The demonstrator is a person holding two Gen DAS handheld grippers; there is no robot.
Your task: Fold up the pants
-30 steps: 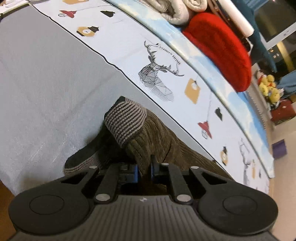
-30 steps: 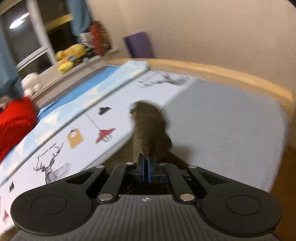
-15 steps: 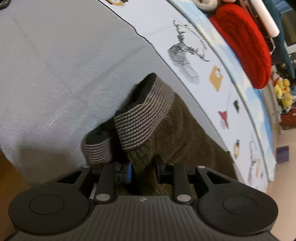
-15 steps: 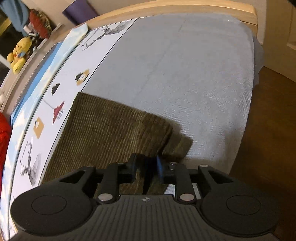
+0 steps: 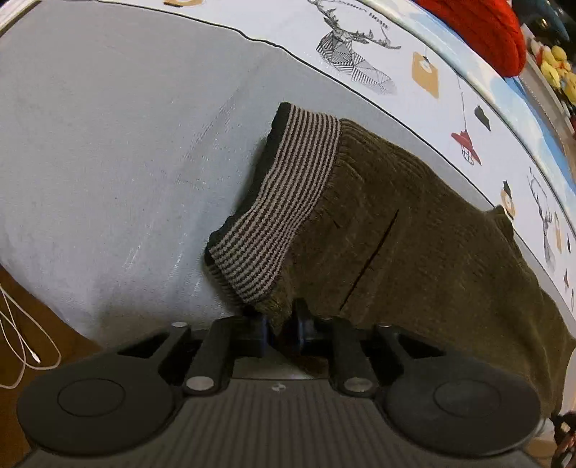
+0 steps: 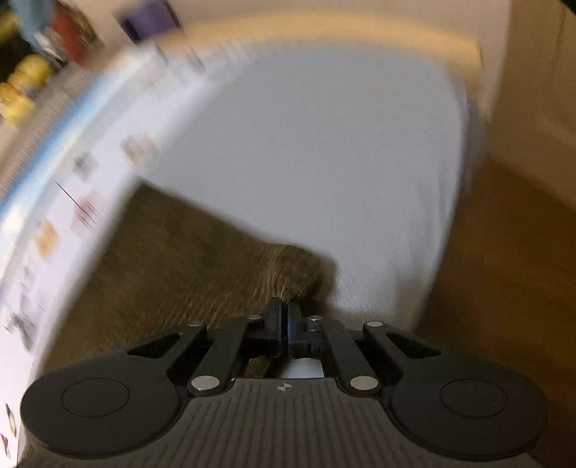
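Observation:
Olive-brown corduroy pants (image 5: 414,252) with striped knit cuffs (image 5: 284,205) lie on the grey bedsheet (image 5: 108,144). My left gripper (image 5: 282,325) sits at the near edge by the cuffs, its jaws a little apart around a fold of the brown fabric. In the blurred right wrist view the pants (image 6: 172,259) spread to the left. My right gripper (image 6: 284,313) is shut on a bunched corner of the pants (image 6: 295,277) near the bed's edge.
A patterned white and blue quilt (image 5: 378,46) runs along the far side of the bed, with a red knit item (image 5: 482,25) on it. A white cable (image 5: 18,324) lies on the wooden floor. The wooden bed frame (image 6: 324,32) curves behind the sheet.
The left jaws have parted slightly and the cuffs have settled flat on the sheet. The right jaws have shut on the pants corner, and the right view is swinging and blurred.

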